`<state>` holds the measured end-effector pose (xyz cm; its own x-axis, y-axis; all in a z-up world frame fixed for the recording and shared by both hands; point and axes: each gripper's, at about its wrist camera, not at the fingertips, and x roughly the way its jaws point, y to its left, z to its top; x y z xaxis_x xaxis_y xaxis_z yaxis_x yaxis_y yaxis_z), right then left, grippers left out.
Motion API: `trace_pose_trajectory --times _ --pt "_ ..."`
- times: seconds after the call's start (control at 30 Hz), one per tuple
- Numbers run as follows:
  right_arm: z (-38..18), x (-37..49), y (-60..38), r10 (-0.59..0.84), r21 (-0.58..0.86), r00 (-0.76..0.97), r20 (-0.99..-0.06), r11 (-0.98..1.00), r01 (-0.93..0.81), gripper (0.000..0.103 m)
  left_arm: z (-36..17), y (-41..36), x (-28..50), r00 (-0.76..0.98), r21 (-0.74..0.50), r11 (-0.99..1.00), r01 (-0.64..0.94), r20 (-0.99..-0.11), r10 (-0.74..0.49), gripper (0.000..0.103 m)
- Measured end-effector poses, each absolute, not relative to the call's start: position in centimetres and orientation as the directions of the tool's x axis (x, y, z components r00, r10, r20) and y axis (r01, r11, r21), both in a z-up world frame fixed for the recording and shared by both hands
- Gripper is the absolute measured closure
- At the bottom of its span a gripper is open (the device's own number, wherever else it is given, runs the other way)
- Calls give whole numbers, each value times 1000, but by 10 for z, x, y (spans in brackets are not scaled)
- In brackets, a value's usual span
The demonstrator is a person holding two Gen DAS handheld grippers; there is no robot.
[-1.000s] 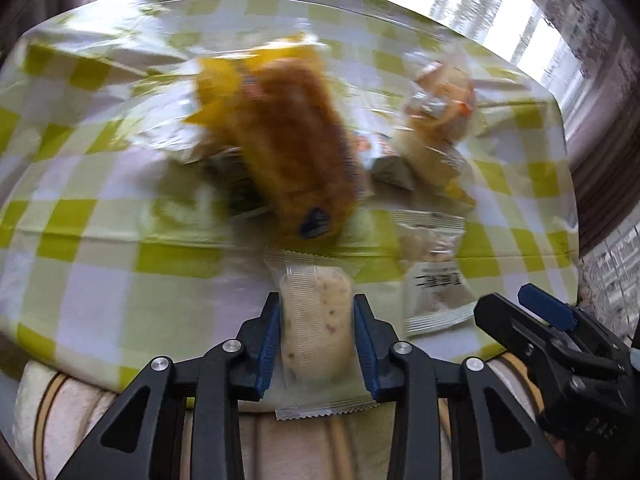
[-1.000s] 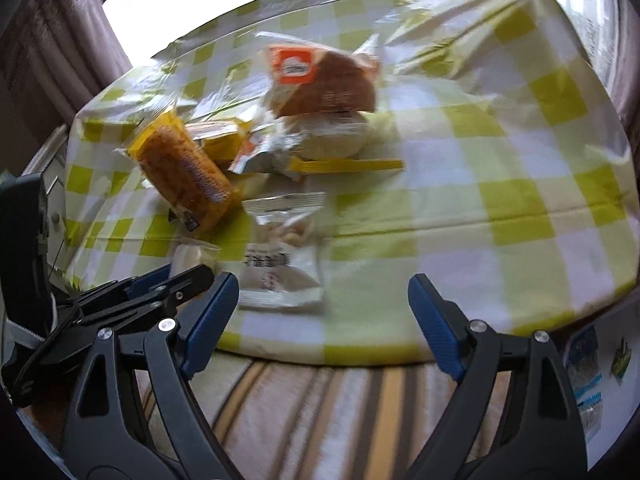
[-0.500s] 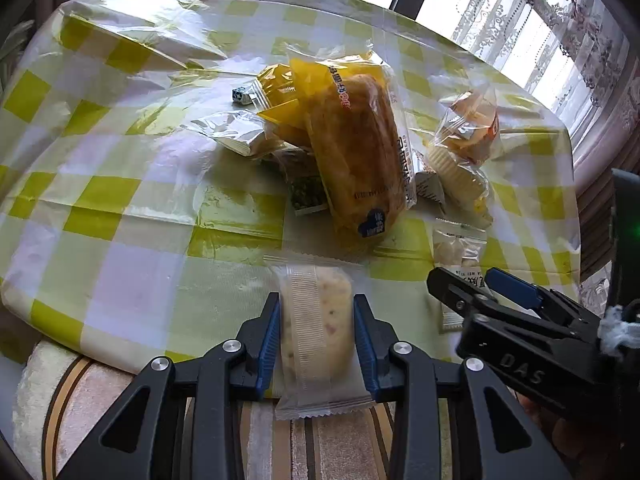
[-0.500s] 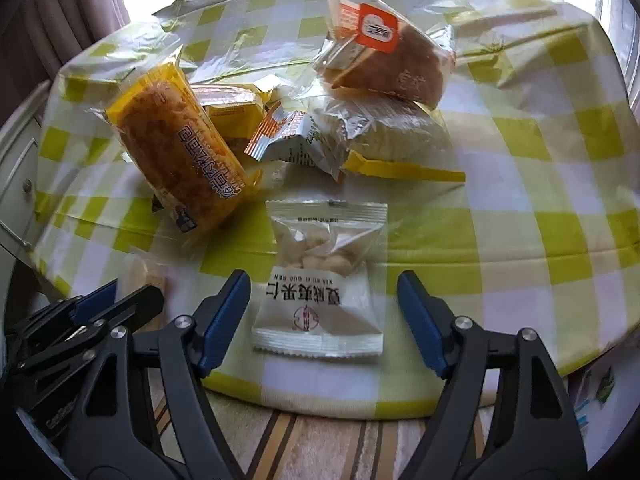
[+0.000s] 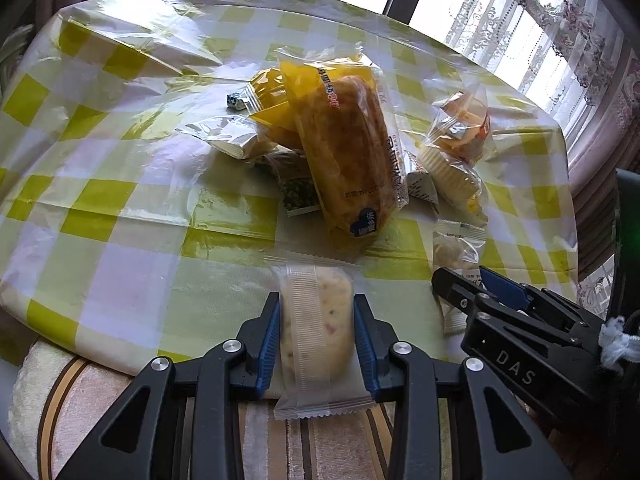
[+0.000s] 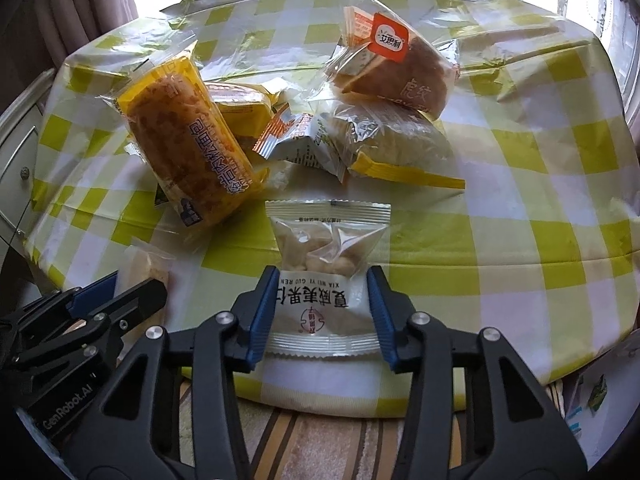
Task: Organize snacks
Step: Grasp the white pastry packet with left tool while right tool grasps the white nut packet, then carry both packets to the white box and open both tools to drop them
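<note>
So both claws have a snack right now. The nut pack (image 6: pixel 327 276) sits between the right claw (image 6: pixel 322 314) pads, which press on its lower half, so I'd call that clamped, with the pack's top edge poking out ahead toward the pile. The pale bar (image 5: pixel 316 320) is squeezed in the left claw (image 5: pixel 316 342) the same way, hanging over the near table edge. Just ahead of both claws is the heap: the long bread (image 6: pixel 188 148) ahead-left of the right claw, the orange-label cake (image 6: pixel 394 70) further ahead-right, a pale bun (image 6: pixel 390 140) under it, and a few small packets (image 6: pixel 298 140) jammed in between. All on the checked cloth (image 6: pixel 520 216). Progress-wise I'd say barely started: two items picked, nothing visibly sorted into rows or groups, and the whole pile is left to deal with.
</note>
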<state>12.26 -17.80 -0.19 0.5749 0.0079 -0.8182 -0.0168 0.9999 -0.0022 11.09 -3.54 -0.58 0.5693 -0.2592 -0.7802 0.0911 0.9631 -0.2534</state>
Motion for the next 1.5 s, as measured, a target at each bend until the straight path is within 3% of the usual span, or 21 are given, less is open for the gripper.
trace_pose_trajectory --times 0.83,1.17,1.5 --pt "40 59 -227 71 150 675 -735 987 60 55 25 -76 86 628 -175 970 168 -739 -242 68" --pt "57 16 -284 79 256 717 -692 956 141 55 36 -136 67 619 -119 951 284 -735 -277 67" --pt "66 -30 -354 -3 300 748 -664 915 270 55 42 -209 52 582 -77 901 427 -739 -339 67"
